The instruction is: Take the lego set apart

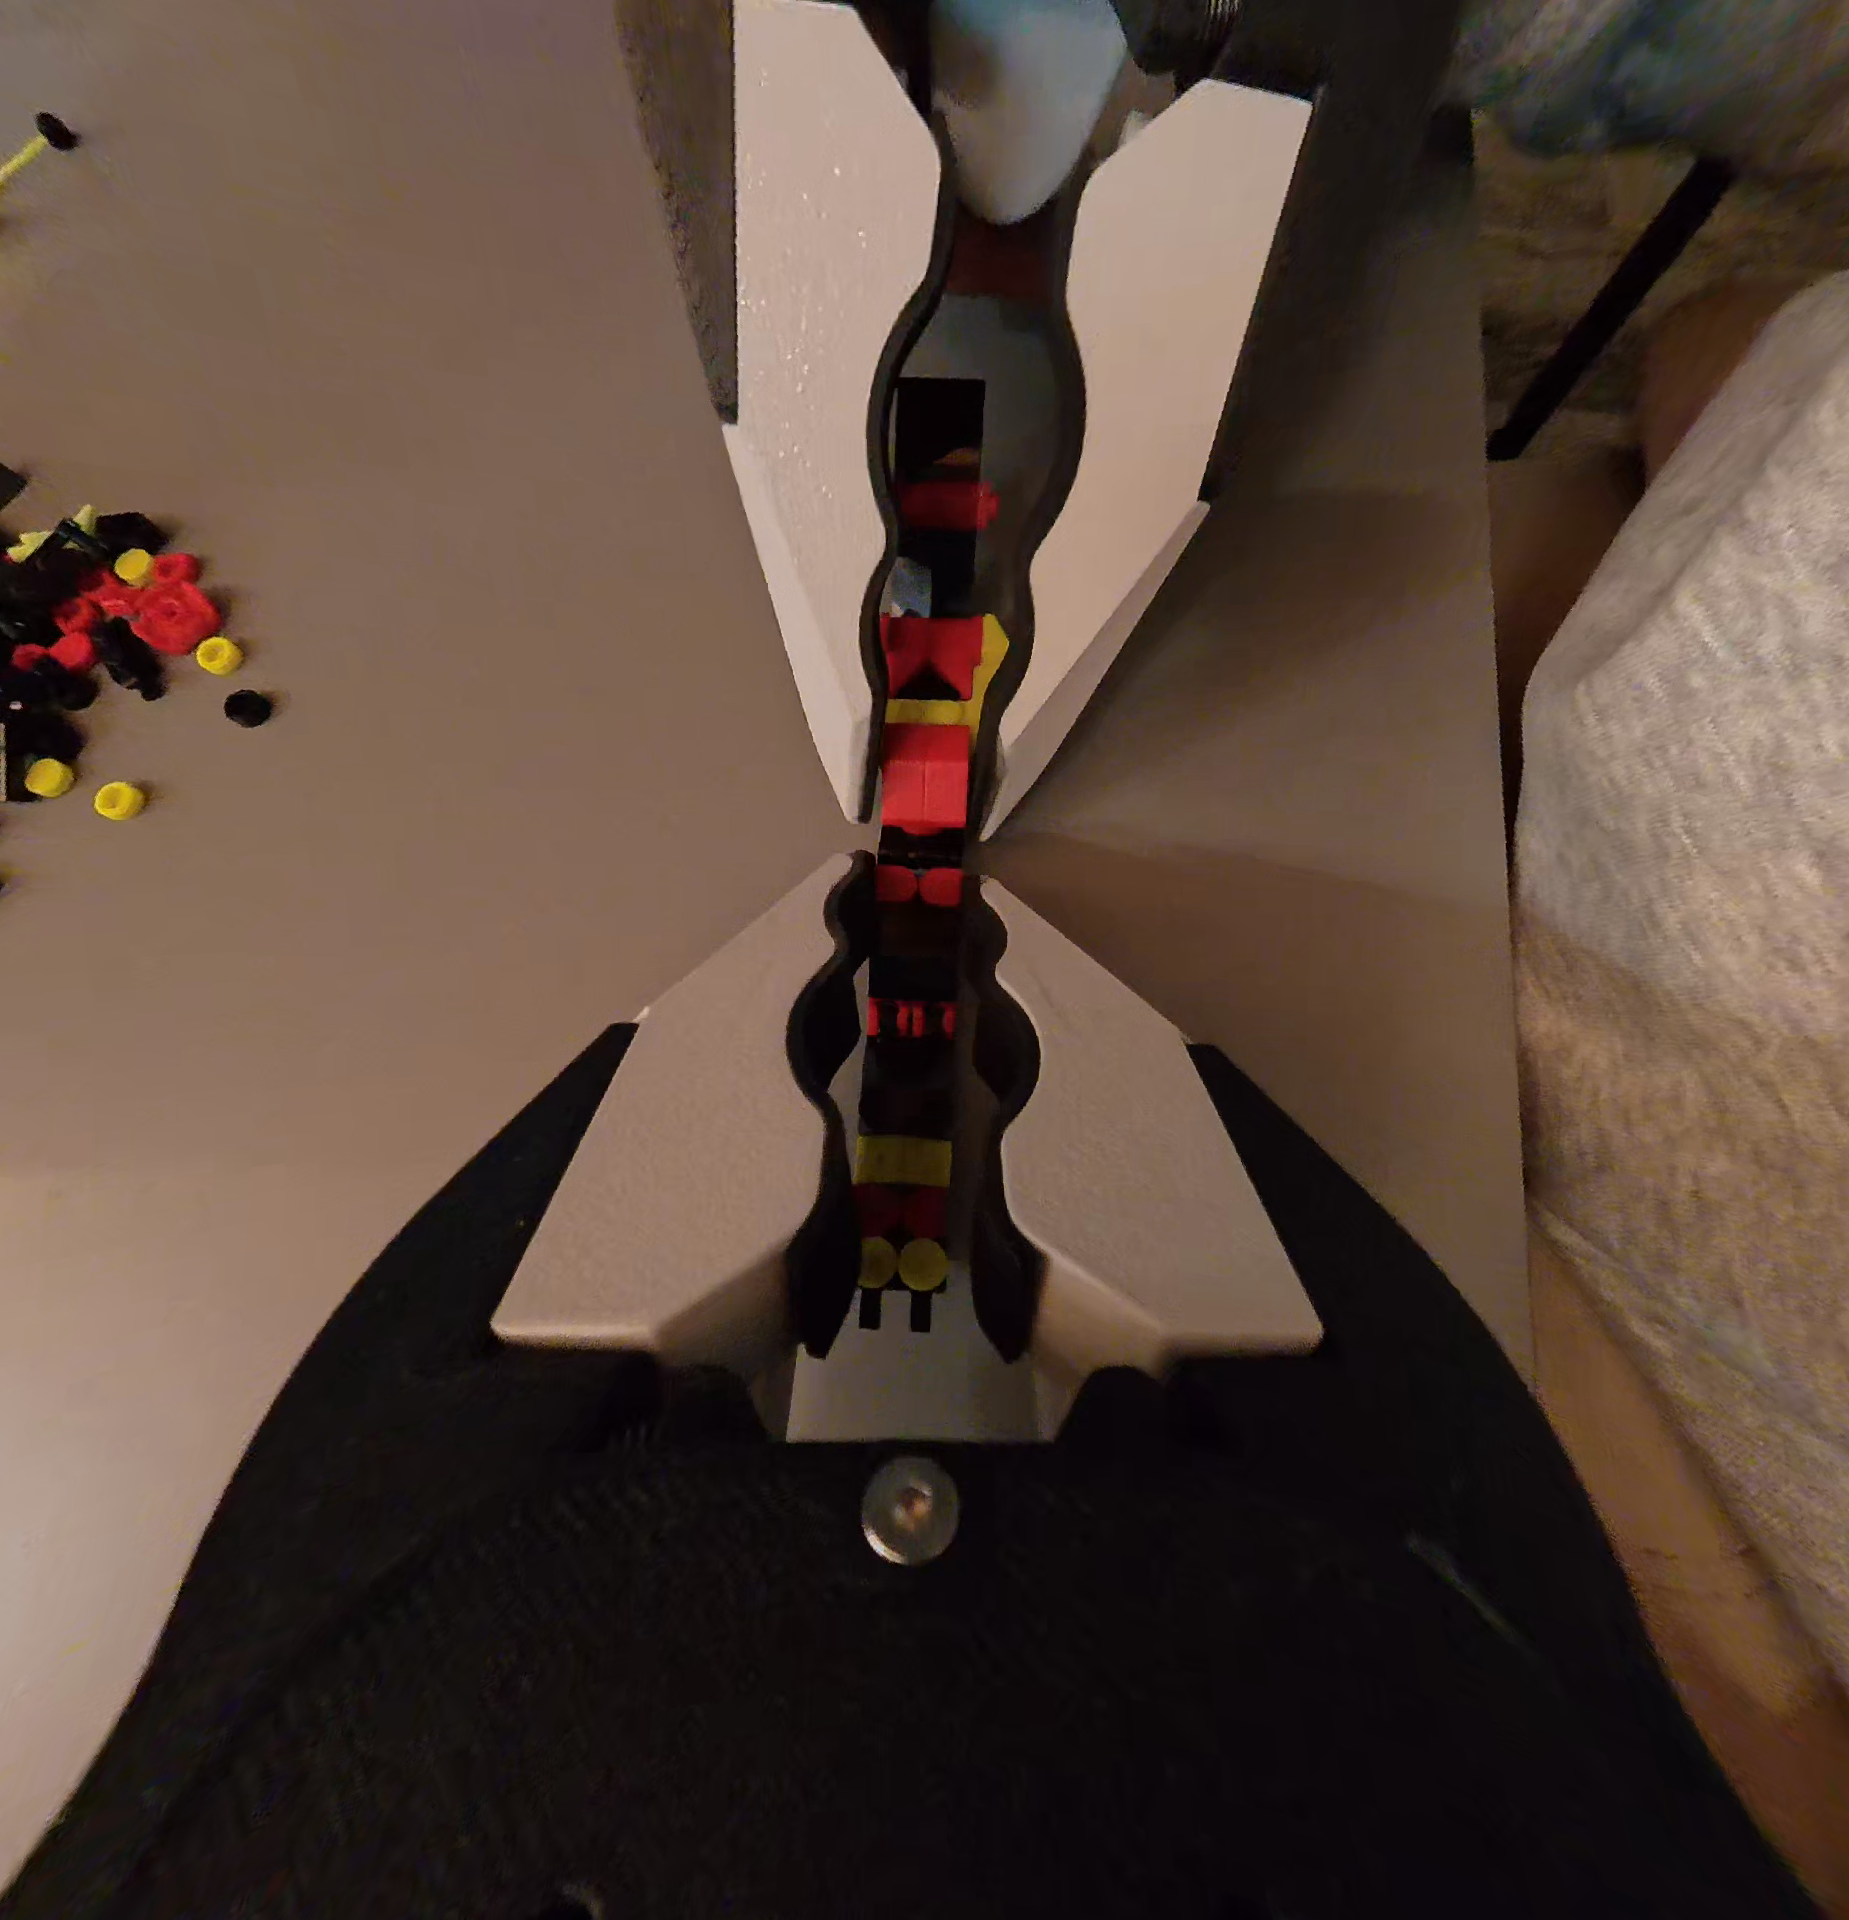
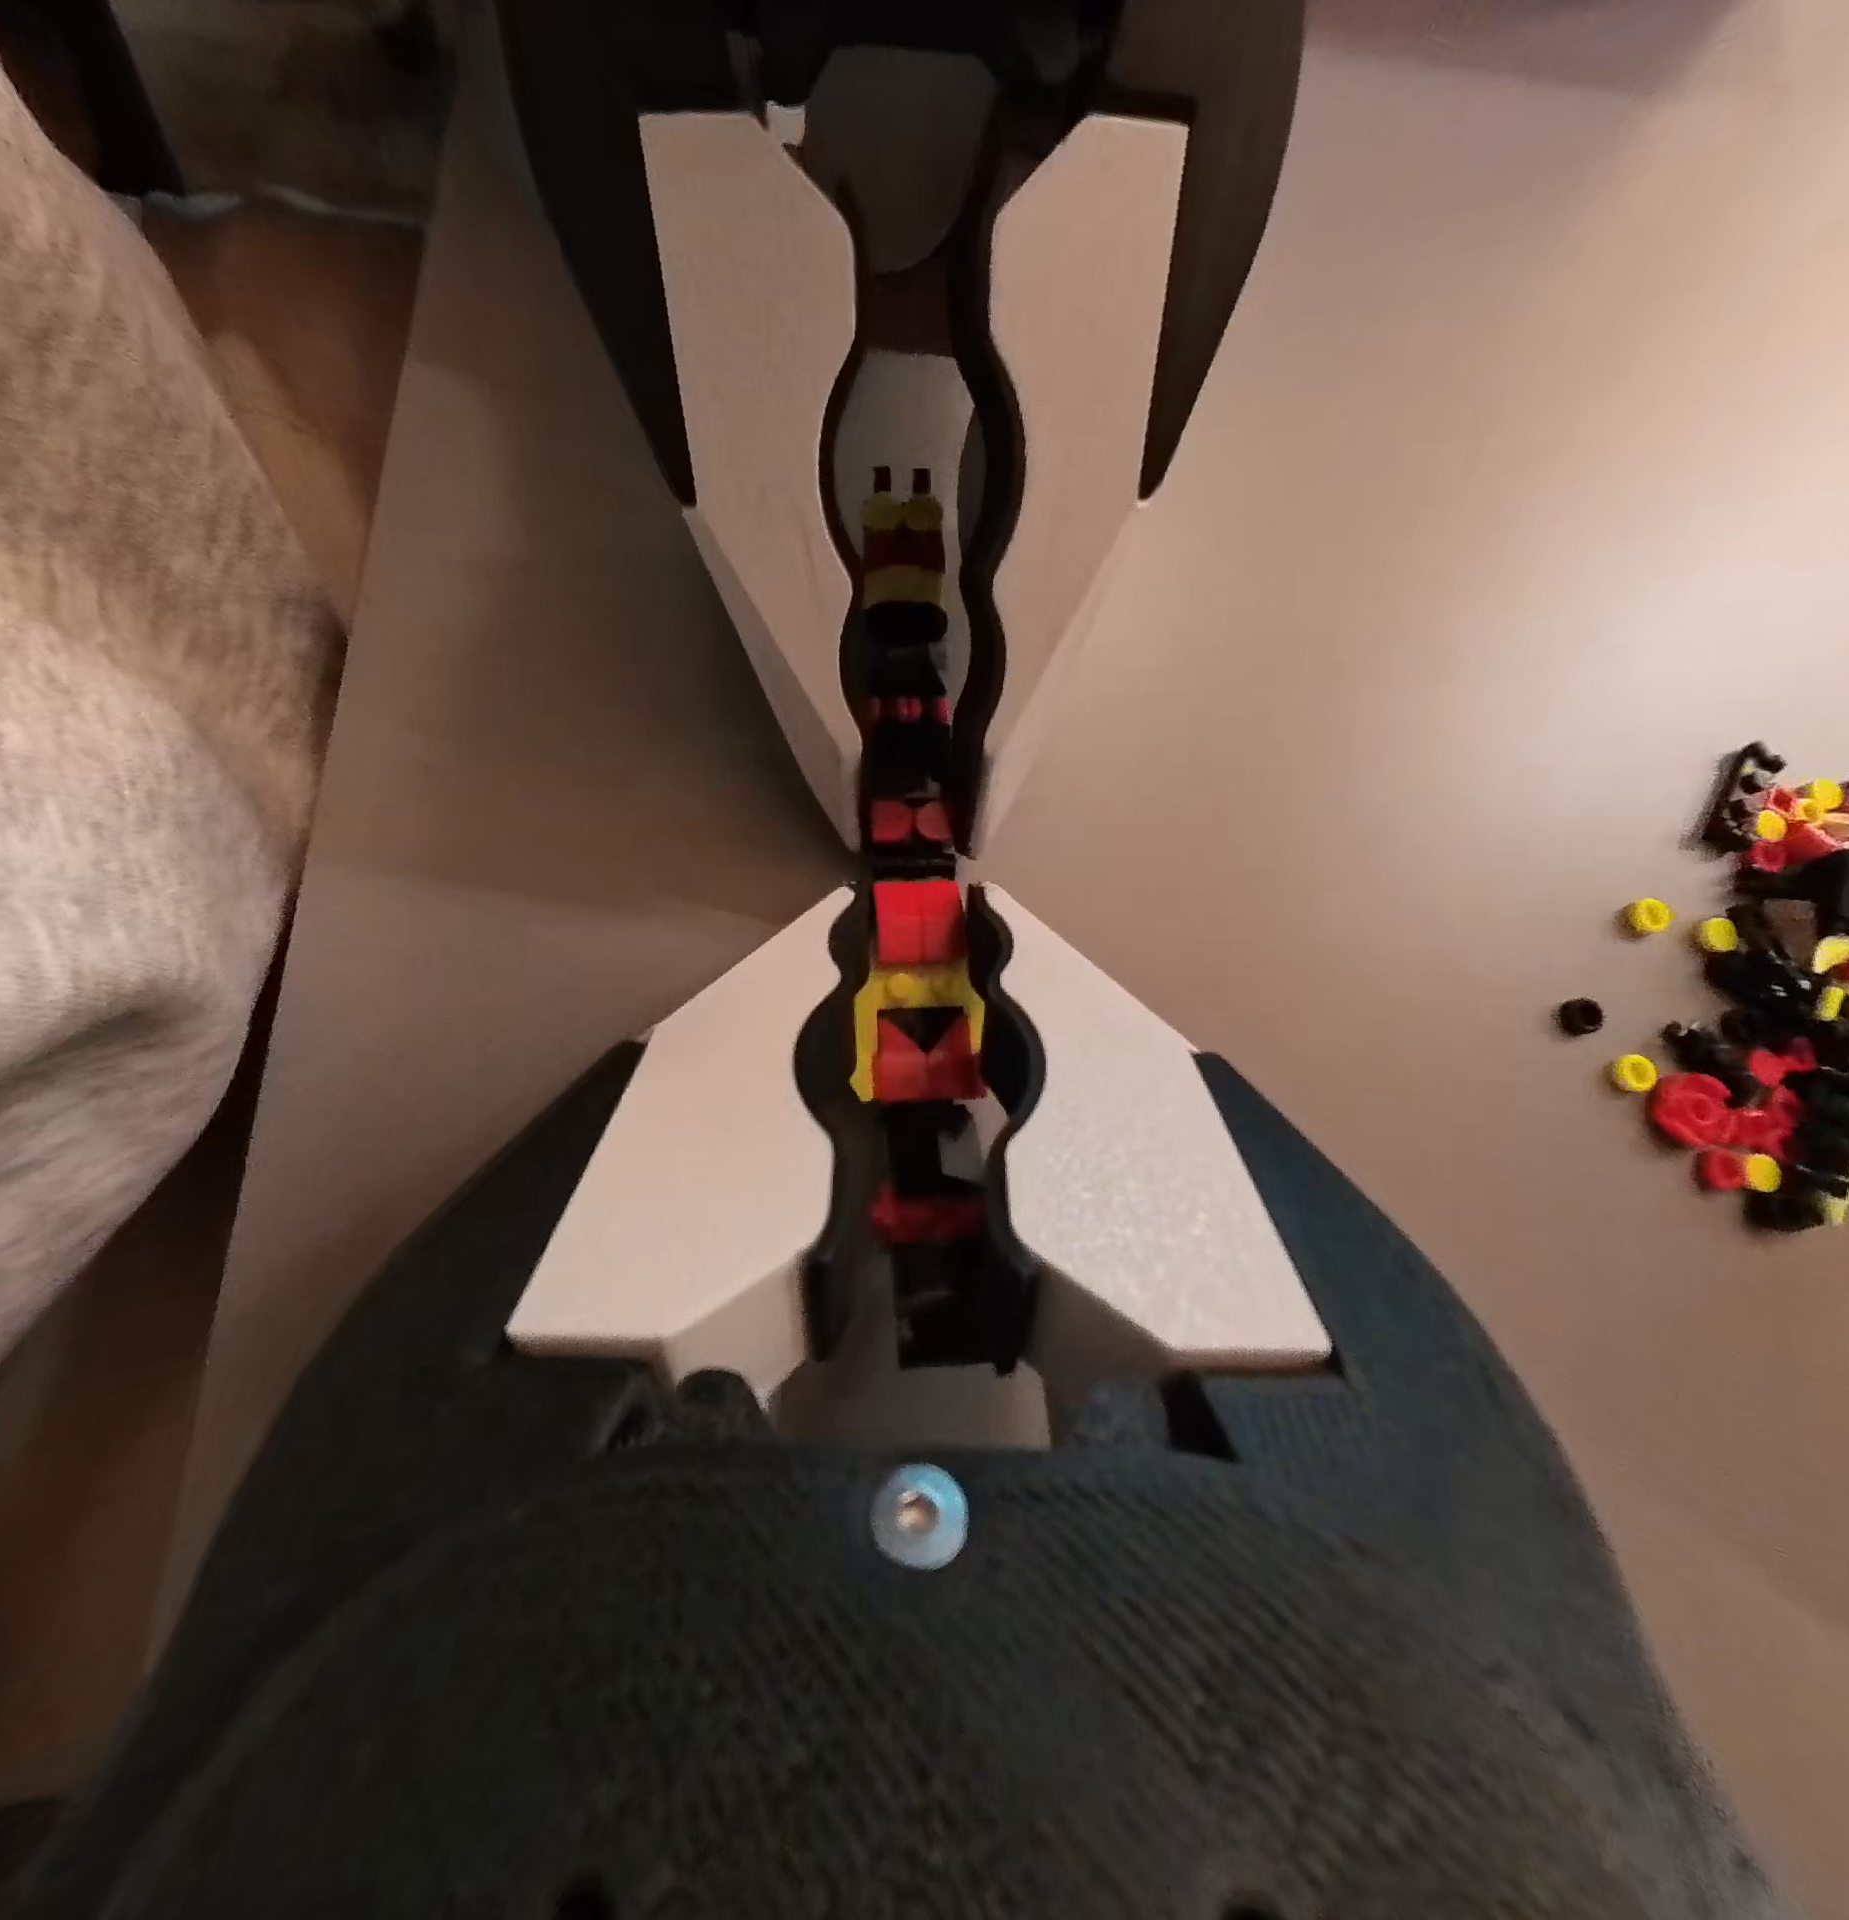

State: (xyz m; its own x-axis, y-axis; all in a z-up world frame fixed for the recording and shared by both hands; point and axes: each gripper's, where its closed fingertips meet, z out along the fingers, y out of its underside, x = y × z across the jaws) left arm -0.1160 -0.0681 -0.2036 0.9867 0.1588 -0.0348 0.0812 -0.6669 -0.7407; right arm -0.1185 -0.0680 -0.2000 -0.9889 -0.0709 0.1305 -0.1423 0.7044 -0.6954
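Note:
A long, narrow lego build of red, black and yellow pieces (image 1: 904, 1158) hangs above the beige table, clamped at both ends. My left gripper (image 1: 918, 883) is shut on the end with two round yellow studs. My right gripper (image 2: 915, 904) is shut on the other end, around a red and yellow section (image 2: 920, 1023). The two grippers face each other with their fingertips almost touching at the middle of the build. In the left wrist view the right gripper (image 1: 925, 810) comes in from the top. In the right wrist view the left gripper (image 2: 912, 847) comes in from the top.
A pile of loose red, black and yellow pieces (image 1: 89, 644) lies on the table (image 1: 432, 520) beside the grippers; it also shows in the right wrist view (image 2: 1793, 1039). A thin yellow part (image 1: 6, 171) lies farther off. A light fuzzy fabric (image 1: 1709, 935) borders the table edge. Only a small space, under 4 cm, lies between the two pairs of fingers.

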